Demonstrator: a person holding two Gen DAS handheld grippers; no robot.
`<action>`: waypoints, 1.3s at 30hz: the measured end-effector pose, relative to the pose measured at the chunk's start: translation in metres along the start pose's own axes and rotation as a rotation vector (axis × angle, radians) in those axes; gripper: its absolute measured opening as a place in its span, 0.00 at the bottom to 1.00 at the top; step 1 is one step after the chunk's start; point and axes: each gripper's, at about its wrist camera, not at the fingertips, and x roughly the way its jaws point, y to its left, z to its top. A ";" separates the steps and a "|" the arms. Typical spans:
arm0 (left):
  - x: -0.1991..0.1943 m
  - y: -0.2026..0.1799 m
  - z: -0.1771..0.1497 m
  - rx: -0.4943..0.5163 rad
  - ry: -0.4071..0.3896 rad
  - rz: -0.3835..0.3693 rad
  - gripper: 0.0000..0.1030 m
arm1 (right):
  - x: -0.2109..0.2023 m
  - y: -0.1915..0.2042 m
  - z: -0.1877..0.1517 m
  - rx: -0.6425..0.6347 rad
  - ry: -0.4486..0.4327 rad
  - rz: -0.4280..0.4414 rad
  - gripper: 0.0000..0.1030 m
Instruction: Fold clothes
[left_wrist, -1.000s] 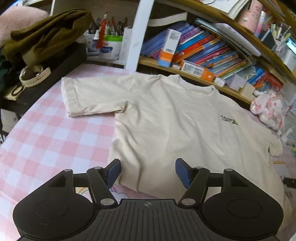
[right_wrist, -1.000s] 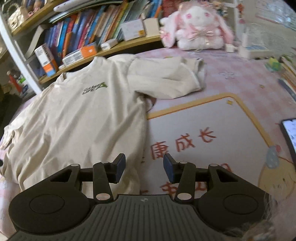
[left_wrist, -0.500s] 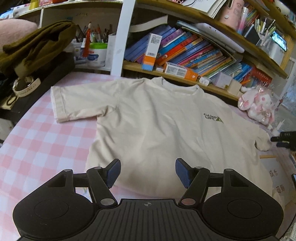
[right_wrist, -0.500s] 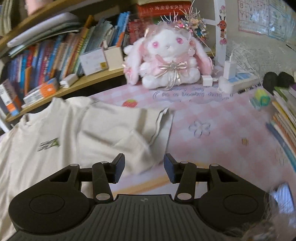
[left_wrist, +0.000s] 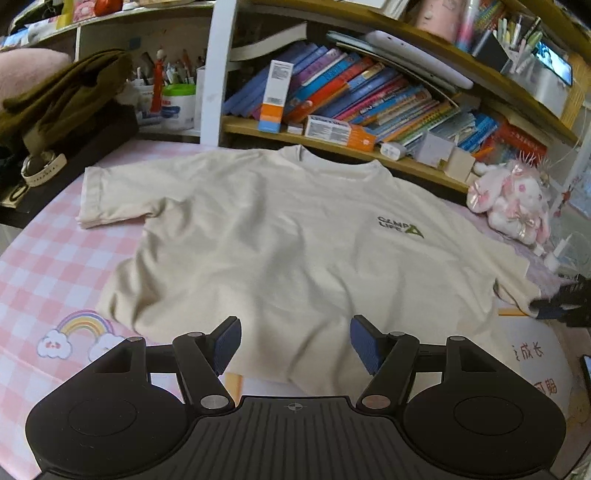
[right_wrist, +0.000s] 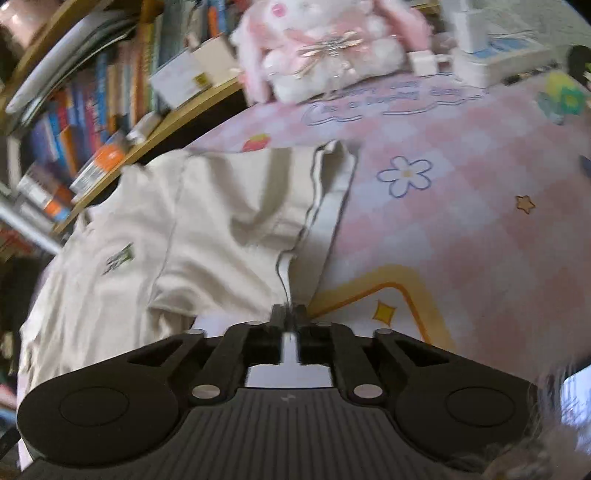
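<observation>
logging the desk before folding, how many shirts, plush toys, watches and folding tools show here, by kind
cream t-shirt: 1
pink plush bunny: 1
white wristwatch: 1
tools: 2, the left tool open above the hem, the right tool closing on the sleeve edge
total: 5

The T-shirt (left_wrist: 280, 236) is soft matt cream cloth, faintly creased; the table cover (left_wrist: 48, 266) looks smooth, printed in pink checks; the plush rabbit (left_wrist: 513, 203) at right is fluffy; the left gripper (left_wrist: 295, 341) is matt black plastic.
</observation>
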 end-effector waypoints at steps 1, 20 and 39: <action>-0.001 -0.004 -0.001 0.002 -0.002 0.004 0.65 | -0.004 -0.001 0.005 -0.014 -0.010 0.017 0.45; -0.043 -0.004 -0.024 -0.064 0.011 0.217 0.65 | 0.047 -0.049 0.124 0.149 -0.208 -0.040 0.04; -0.034 0.033 -0.035 -0.170 0.016 0.255 0.70 | -0.026 0.042 -0.047 -0.378 -0.018 0.149 0.61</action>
